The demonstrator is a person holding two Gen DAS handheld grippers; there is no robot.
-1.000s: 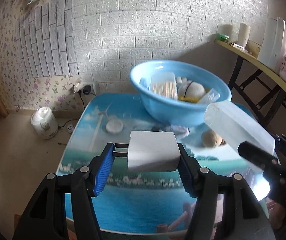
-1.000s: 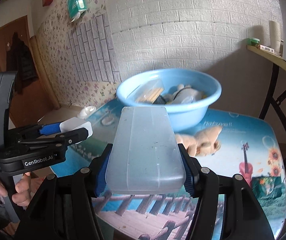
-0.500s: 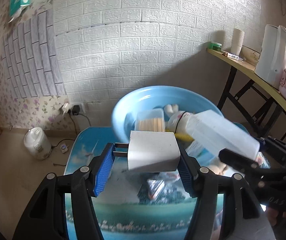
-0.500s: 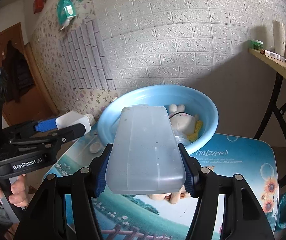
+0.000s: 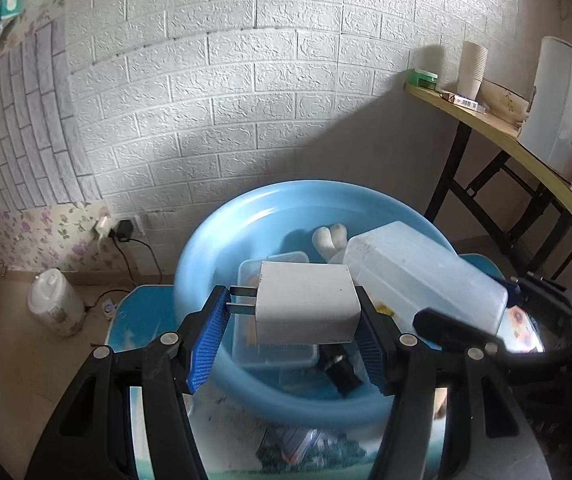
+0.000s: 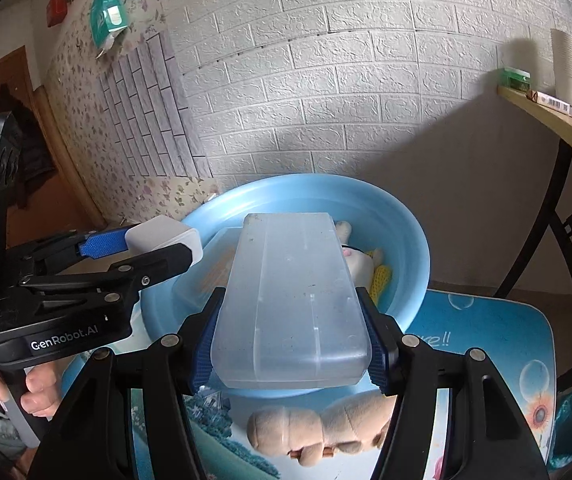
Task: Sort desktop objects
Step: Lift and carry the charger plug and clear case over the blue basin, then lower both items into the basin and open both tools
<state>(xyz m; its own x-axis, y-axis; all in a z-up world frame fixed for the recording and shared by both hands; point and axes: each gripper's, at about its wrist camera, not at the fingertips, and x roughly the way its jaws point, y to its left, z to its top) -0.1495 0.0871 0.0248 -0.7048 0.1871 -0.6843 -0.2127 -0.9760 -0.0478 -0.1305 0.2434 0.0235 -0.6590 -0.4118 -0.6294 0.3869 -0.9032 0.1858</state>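
My left gripper (image 5: 292,334) is shut on a white plug adapter (image 5: 306,306) whose two metal prongs point left; it hangs over the blue basin (image 5: 213,248). The same adapter (image 6: 163,238) shows at the left of the right wrist view, above the basin's rim. My right gripper (image 6: 290,344) is shut on a translucent plastic box (image 6: 290,300), also held over the basin (image 6: 406,232); the box (image 5: 422,276) appears at the right of the left wrist view. Inside the basin lie clear containers (image 5: 277,354), a white plush toy (image 5: 330,240) and a small black item (image 5: 340,370).
The basin stands on a table with a printed blue landscape top (image 6: 486,344). A tan plush toy (image 6: 326,428) lies on the table in front of the basin. A wooden side table (image 5: 526,148) with cups stands at the right. A white jug (image 5: 55,304) stands on the floor at left.
Both grippers have carried their loads forward from above the table's front to above the basin, which now fills the middle of both views. Neither grip has altered.
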